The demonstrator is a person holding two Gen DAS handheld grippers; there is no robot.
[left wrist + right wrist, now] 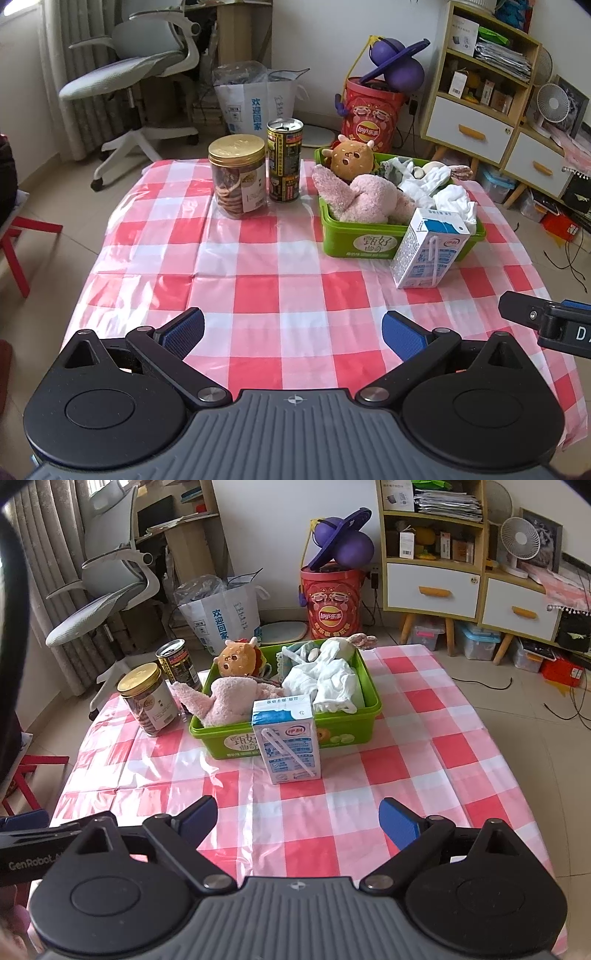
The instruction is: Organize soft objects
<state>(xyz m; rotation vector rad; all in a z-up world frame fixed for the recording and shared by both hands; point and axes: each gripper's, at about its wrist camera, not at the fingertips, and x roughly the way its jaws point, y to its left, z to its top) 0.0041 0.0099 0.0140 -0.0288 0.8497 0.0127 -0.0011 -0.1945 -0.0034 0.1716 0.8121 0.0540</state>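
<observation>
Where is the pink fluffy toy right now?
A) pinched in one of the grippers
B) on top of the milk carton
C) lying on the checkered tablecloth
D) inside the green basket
D: the pink plush toy lies inside the green basket beside the burger plush, while the left gripper and the right gripper are both open and empty.

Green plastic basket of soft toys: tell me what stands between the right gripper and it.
A blue-and-white milk carton stands upright on the checked tablecloth, directly in front of the green plastic basket's near wall, between it and the open right gripper. Nothing else visible blocks the way.
</observation>
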